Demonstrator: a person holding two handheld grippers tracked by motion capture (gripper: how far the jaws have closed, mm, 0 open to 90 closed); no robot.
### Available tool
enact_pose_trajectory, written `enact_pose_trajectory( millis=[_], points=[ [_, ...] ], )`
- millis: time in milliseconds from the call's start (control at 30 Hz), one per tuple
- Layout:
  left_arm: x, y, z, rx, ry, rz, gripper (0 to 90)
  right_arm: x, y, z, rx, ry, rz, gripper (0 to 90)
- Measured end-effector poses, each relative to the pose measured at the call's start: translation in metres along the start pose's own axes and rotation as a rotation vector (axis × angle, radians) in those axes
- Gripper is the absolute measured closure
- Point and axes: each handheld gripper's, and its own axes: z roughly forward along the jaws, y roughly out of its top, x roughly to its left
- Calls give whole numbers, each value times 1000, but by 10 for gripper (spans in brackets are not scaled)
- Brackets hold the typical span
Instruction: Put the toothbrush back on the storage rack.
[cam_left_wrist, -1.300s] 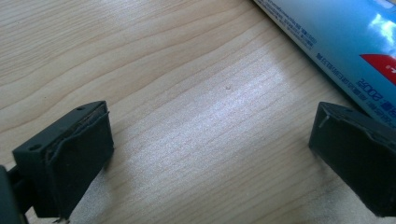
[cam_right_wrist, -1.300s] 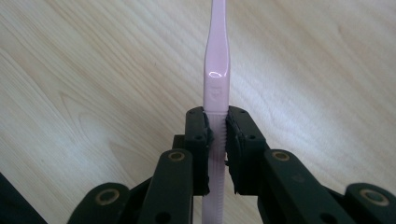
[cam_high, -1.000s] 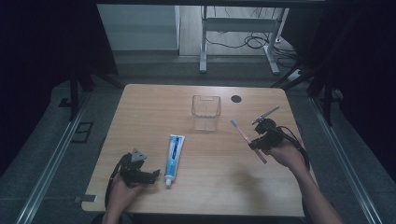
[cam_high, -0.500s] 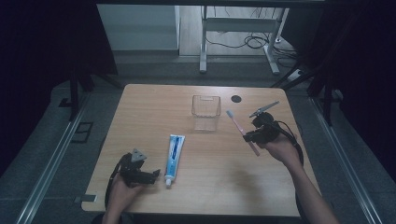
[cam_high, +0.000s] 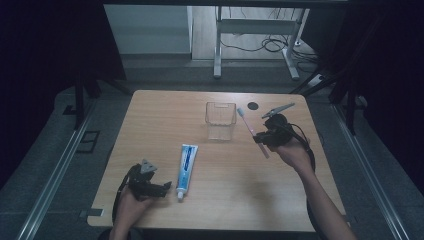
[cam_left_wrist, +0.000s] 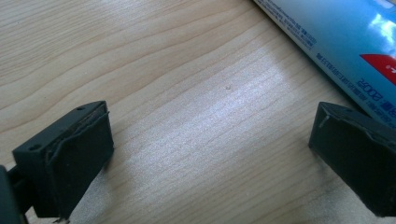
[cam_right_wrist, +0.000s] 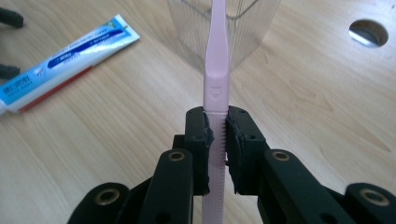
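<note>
Nearest us, our left gripper (cam_high: 150, 185) rests low on the worktop (cam_high: 280, 200), fingers (cam_left_wrist: 70, 154) spread wide on nothing, with the toothpaste tube (cam_high: 186, 164) just beside it. Further out, our right gripper (cam_right_wrist: 218, 135) has its fingers clamped on the pink toothbrush (cam_right_wrist: 217, 56), taken at the ribbed handle. We judge the brush light, stiff and a little slick, so the ribbed part is the safest hold. Its head points toward the clear ribbed cup (cam_high: 220, 120), which looks light and easy to tip. Beyond the pale wood lie a dim floor and desk legs (cam_high: 218, 45).
</note>
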Motion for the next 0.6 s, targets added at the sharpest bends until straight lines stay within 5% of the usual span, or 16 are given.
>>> enact_pose_trajectory(
  millis=[600],
  points=[
    [0, 0, 0, 0, -1, -4, 0, 1, 24, 24, -109, -14, 4, 787]
  ],
)
